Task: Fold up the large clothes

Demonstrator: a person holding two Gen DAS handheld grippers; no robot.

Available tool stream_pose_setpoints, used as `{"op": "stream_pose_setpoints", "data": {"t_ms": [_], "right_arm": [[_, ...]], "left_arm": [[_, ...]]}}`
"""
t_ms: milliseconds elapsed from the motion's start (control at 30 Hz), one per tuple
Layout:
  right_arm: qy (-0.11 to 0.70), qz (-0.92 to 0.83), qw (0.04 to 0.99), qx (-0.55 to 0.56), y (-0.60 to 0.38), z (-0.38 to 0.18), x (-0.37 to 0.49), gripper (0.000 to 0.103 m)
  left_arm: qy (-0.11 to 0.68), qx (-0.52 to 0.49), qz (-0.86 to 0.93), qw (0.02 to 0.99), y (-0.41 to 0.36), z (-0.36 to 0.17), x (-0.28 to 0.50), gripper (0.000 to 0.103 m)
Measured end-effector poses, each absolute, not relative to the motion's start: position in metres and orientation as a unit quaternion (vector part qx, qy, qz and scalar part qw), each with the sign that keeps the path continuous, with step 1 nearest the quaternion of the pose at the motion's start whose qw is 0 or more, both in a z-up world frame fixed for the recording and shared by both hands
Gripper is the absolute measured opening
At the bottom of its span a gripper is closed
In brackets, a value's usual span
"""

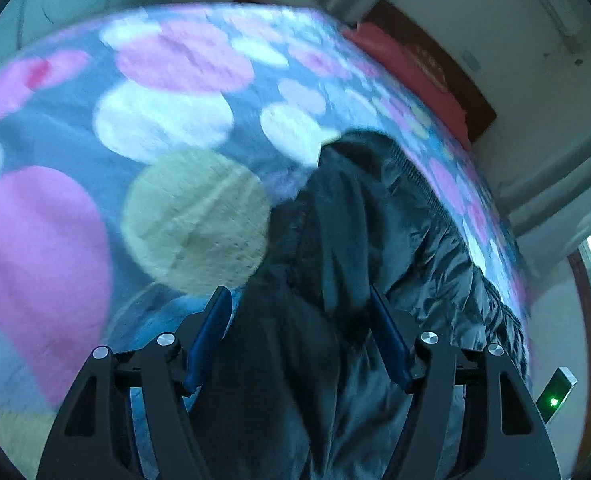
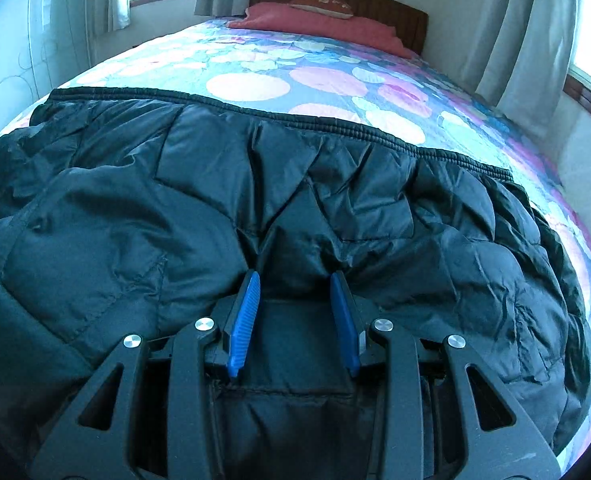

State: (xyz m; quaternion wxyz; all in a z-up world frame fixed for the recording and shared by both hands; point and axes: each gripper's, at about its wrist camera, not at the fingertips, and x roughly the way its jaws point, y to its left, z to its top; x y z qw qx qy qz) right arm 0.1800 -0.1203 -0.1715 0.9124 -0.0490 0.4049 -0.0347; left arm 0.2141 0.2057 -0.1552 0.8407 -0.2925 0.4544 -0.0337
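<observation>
Right wrist view: the right gripper (image 2: 295,280) points down onto a black quilted jacket (image 2: 255,184) that lies spread across a bed (image 2: 475,136). The blue fingers (image 2: 245,320) stand partly spread, and a fold of the jacket fills the gap between them. The fabric bunches at both fingertips, so the pads appear to pinch this fold, though the contact along the pads is not fully clear. Beyond the fingertips, the jacket extends left and right across most of the view, creased and puffed. Its far edge is a ribbed elastic hem (image 2: 335,124) that runs from upper left to lower right. Past the hem, the bed cover shows large pink, white and pale circles on a grey-blue ground. At the head of the bed lies a red pillow (image 2: 315,24), with a smaller cushion (image 2: 321,4) on it, against a dark wooden headboard (image 2: 375,4). Curtains (image 2: 515,28) and windows flank the bed.

Left wrist view: the left gripper (image 1: 301,292) hangs over the edge of the jacket (image 1: 355,220). Its fingers (image 1: 209,336) are spread wide. Dark fabric lies in the gap below them, but neither pad presses on it. The picture is blurred. The jacket runs away from the gripper toward the upper right. To the left, the patterned bed cover (image 1: 155,120) lies bare. The red pillow (image 1: 407,68) and headboard appear at the far upper right.
</observation>
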Motion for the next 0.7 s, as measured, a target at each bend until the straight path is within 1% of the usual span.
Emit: {"op": "stream_pose_setpoints", "data": {"t_ms": [67,133,167,267,300,333,400,433,500,600,700], "right_arm": [[0.404,-0.033,0.913,-0.047,-0.122,-0.172,0.179,0.036],[0.404,-0.032,0.913,-0.045,-0.123,-0.172,0.18,0.036],[0.404,-0.032,0.913,-0.044,-0.124,-0.172,0.18,0.036],[0.402,-0.032,0.914,-0.044,-0.124,-0.173,0.179,0.036],[0.402,-0.032,0.914,-0.044,-0.124,-0.173,0.179,0.036],[0.401,-0.033,0.914,-0.045,-0.124,-0.173,0.18,0.036],[0.4,-0.033,0.915,-0.044,-0.124,-0.174,0.18,0.036],[0.4,-0.032,0.915,-0.044,-0.125,-0.174,0.18,0.036],[0.4,-0.032,0.915,-0.044,-0.124,-0.174,0.18,0.036],[0.399,-0.033,0.915,-0.046,-0.124,-0.175,0.18,0.036],[0.399,-0.032,0.915,-0.045,-0.124,-0.174,0.18,0.036]], "left_arm": [[0.48,-0.318,-0.058,0.816,0.209,-0.168,0.228,0.068],[0.497,-0.341,-0.081,0.794,0.212,-0.179,0.239,0.073],[0.499,-0.341,-0.092,0.791,0.211,-0.181,0.242,0.076],[0.508,-0.294,-0.114,0.802,0.197,-0.178,0.245,0.076],[0.509,-0.286,-0.118,0.803,0.193,-0.177,0.246,0.068],[0.51,-0.278,-0.122,0.805,0.189,-0.177,0.245,0.065],[0.507,-0.292,-0.129,0.801,0.187,-0.179,0.244,0.052],[0.506,-0.303,-0.133,0.797,0.188,-0.18,0.243,0.05],[0.501,-0.315,-0.134,0.795,0.189,-0.18,0.24,0.04],[0.488,-0.296,-0.136,0.81,0.182,-0.17,0.234,0.028],[0.475,-0.283,-0.134,0.823,0.175,-0.156,0.229,0.023]]}}
